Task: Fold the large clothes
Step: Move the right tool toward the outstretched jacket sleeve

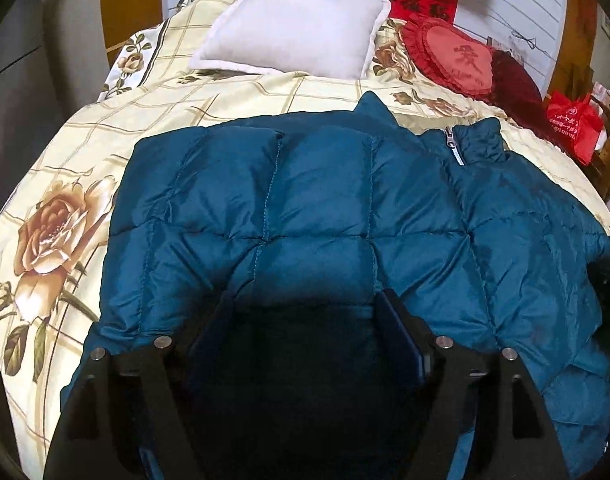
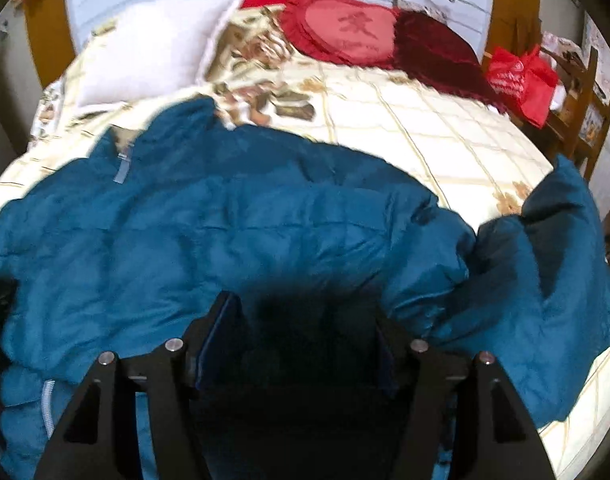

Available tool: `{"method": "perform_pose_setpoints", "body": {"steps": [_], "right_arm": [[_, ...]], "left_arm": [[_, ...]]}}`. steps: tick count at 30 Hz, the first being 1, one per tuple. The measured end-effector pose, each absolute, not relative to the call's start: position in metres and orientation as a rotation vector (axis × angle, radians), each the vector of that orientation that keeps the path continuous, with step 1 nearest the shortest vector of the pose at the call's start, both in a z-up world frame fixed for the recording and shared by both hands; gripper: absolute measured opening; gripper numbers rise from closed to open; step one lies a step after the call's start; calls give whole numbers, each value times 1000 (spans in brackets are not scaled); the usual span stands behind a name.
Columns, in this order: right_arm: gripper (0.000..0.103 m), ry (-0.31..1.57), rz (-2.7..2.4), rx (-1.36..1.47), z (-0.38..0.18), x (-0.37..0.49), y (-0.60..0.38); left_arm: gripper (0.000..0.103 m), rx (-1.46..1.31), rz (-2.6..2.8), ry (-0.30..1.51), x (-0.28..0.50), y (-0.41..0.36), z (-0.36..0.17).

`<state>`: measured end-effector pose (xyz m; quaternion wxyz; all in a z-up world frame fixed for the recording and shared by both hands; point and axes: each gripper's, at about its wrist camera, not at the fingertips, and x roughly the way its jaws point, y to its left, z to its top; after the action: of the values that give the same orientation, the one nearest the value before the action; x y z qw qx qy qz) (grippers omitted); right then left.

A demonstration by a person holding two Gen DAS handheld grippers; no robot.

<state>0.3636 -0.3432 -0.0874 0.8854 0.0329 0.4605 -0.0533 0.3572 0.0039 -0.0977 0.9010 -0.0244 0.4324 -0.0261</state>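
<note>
A teal quilted puffer jacket [image 1: 325,200] lies spread on the near half of the cream rose-printed bedspread [image 1: 65,184]. The left gripper [image 1: 305,320] and right gripper [image 2: 309,320] stand apart over its near padding, gripping nothing. This looks like the pause between folds; next, each needs an edge to pinch.

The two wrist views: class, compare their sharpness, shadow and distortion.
Left wrist view: sharp, the jacket stitching crisp; dark shadow lies between the fingers. Right wrist view: motion-blurred, the white pillow smeared. Both: fisheye-bent, with dark corners.
</note>
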Motion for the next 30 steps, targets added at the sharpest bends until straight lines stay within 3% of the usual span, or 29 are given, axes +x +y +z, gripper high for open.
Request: {"method": "perform_pose_setpoints", "body": {"steps": [5, 13, 17, 19, 30], "right_arm": [[70, 971, -145, 57, -98, 358, -346], [71, 905, -108, 45, -67, 307, -334], [74, 1022, -110, 23, -94, 309, -334], [74, 1015, -105, 54, -87, 305, -338], [79, 870, -14, 144, -32, 209, -351]], "left_arm": [[58, -41, -35, 872, 355, 0, -102], [52, -80, -31, 850, 317, -1, -81], [52, -59, -58, 853, 296, -19, -79], [48, -21, -47, 856, 288, -26, -77], [48, -49, -159, 765, 226, -57, -32]]}}
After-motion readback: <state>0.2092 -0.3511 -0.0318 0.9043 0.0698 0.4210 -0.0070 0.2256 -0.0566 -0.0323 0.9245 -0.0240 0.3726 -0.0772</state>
